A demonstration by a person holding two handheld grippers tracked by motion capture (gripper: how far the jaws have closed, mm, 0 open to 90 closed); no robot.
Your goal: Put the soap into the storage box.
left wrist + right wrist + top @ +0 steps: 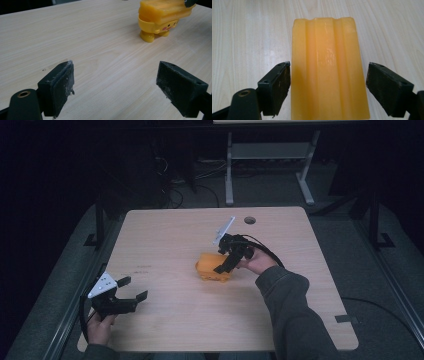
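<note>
A yellow block-shaped toy (209,268) with short legs and a small face stands near the middle of the wooden table (170,232). My right gripper (221,265) comes down over it from the right and is open. In the right gripper view its two black pads stand on either side of the toy's ridged top (328,62), close to its edges without squeezing it. My left gripper (134,288) rests open near the table's front left corner with nothing between its pads. In the left gripper view the toy (157,17) stands far ahead to the right, beyond the gripper (115,87).
A round cable hole (250,220) sits near the table's far edge. Behind the table stands a grey desk frame (270,155) on a dark floor with cables. Bare wood lies between my two grippers.
</note>
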